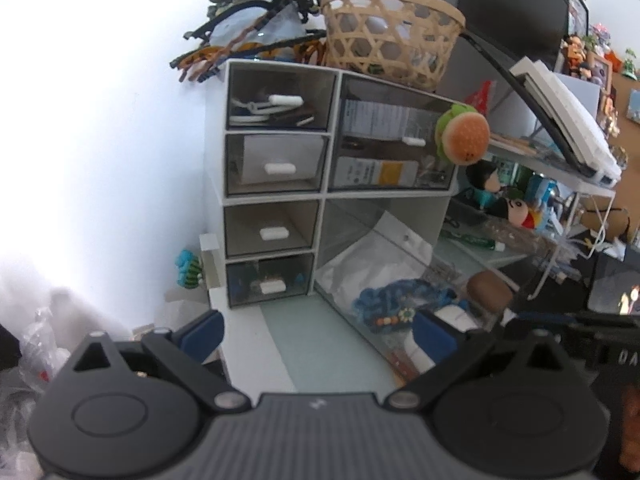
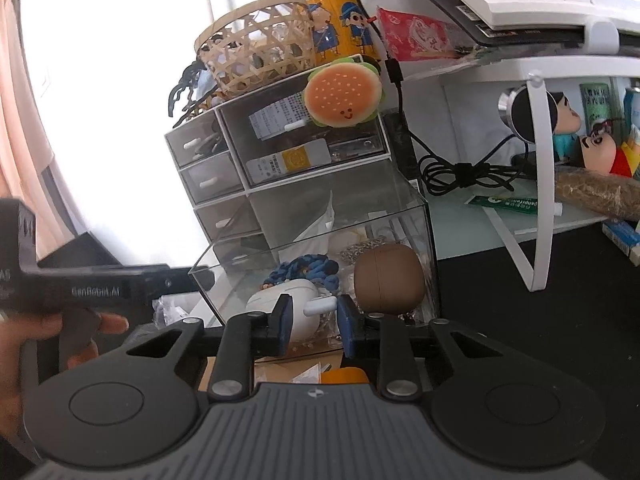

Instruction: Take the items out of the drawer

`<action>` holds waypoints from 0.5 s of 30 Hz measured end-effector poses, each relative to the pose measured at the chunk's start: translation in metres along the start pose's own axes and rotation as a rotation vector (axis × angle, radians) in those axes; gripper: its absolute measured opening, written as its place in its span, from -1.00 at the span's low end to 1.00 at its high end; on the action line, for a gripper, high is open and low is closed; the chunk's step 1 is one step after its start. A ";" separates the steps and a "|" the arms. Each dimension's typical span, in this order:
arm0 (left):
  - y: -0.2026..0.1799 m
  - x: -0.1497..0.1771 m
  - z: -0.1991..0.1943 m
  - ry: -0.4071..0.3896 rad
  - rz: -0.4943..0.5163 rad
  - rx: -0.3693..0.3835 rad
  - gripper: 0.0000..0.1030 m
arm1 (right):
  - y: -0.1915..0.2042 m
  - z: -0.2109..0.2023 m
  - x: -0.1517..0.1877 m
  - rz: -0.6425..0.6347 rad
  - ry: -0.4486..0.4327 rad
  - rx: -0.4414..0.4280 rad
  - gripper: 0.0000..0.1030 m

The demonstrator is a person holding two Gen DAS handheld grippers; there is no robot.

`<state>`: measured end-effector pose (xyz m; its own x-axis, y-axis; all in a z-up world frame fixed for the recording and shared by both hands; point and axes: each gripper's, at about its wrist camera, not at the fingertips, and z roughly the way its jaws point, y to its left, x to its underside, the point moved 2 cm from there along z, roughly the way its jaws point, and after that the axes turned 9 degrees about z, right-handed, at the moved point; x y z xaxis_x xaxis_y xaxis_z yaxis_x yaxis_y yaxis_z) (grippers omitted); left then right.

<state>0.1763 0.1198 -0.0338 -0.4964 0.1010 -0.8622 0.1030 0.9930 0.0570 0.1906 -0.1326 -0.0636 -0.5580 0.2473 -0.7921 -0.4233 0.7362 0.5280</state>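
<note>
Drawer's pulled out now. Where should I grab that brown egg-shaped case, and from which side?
Take the brown egg-shaped case across its rounded middle, coming down through the clear drawer's open top. It stands upright behind the front wall, so a frontal approach looks blocked. The right hand-held gripper is nearest.

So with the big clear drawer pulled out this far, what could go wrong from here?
The right claw straddles the drawer's white handle; pulling further might drop the clear drawer out of the organizer. The loose blue cord could snag and drag the brown case along. The burger plush hangs just above and may get knocked.
</note>
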 end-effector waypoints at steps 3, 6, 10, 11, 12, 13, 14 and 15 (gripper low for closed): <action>-0.003 0.006 -0.001 0.007 0.003 0.009 0.98 | 0.000 0.000 0.000 0.005 0.001 0.001 -0.47; -0.007 0.013 -0.003 0.009 0.001 0.025 0.99 | 0.002 0.001 0.000 0.000 0.002 0.002 -0.49; -0.006 0.021 -0.007 0.008 -0.016 0.022 0.99 | 0.005 0.003 0.001 -0.006 0.005 0.001 -0.60; -0.005 0.023 -0.009 0.007 -0.022 0.023 0.99 | 0.006 0.003 0.001 -0.007 0.006 0.001 -0.60; -0.003 0.025 -0.010 0.007 -0.030 0.028 0.99 | 0.007 0.003 0.002 -0.009 0.006 0.001 -0.60; -0.002 0.027 -0.010 0.008 -0.038 0.034 0.99 | 0.007 0.004 0.002 -0.010 0.007 0.000 -0.60; -0.001 0.028 -0.011 0.008 -0.043 0.033 0.99 | 0.008 0.004 0.002 -0.012 0.008 0.000 -0.60; 0.000 0.030 -0.012 0.007 -0.047 0.032 0.99 | 0.009 0.004 0.002 -0.013 0.008 0.000 -0.60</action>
<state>0.1509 0.1235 -0.0534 -0.5070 0.0551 -0.8602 0.1071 0.9942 0.0005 0.1887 -0.1229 -0.0622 -0.5584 0.2325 -0.7963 -0.4306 0.7393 0.5177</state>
